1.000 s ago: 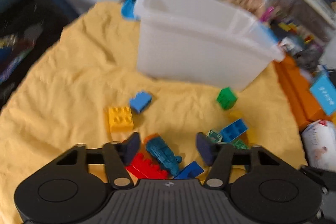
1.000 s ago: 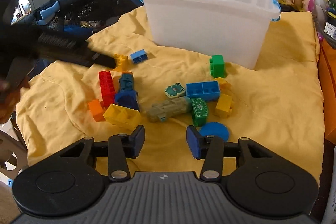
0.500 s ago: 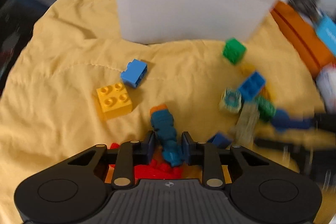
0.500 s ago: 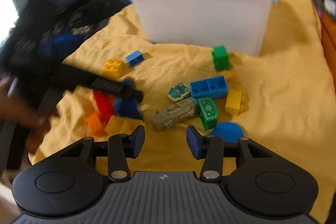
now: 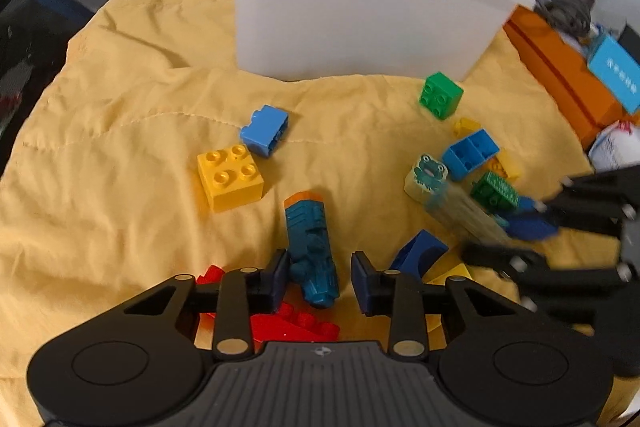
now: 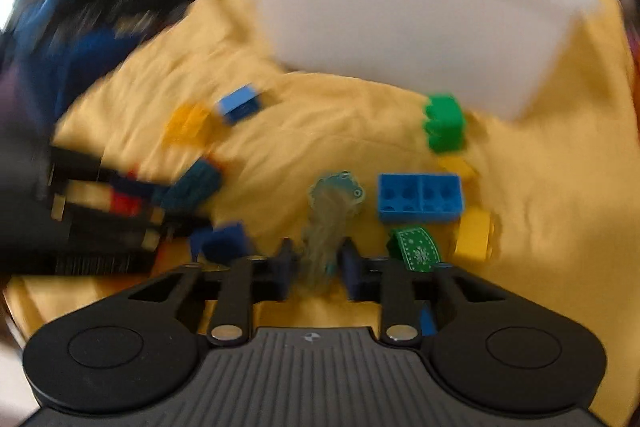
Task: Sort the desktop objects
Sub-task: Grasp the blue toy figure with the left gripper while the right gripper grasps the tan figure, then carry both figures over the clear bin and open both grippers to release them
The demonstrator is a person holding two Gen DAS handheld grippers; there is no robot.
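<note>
Toy bricks lie scattered on a yellow cloth (image 5: 120, 107) before a white plastic bin (image 5: 360, 7). My left gripper (image 5: 320, 279) is open, its jaws on either side of a teal toy figure (image 5: 310, 247) with an orange end. My right gripper (image 6: 318, 267) straddles an olive-green toy figure (image 6: 324, 231); the view is blurred and the pads sit close beside it. The right gripper also shows in the left wrist view (image 5: 560, 235). A frog tile (image 5: 428, 175) lies at the far end of the olive figure.
A yellow brick (image 5: 230, 179), light blue brick (image 5: 264, 129), green brick (image 5: 440, 95), blue double brick (image 5: 472, 153), red bricks (image 5: 296, 323) and a green patterned piece (image 6: 416, 247) lie around. Orange boxes (image 5: 560, 67) and clutter stand right, a dark bag (image 5: 24, 39) left.
My left gripper has opened wider around the teal figure. My right gripper has dropped and moved forward onto the olive figure and narrowed around it.
</note>
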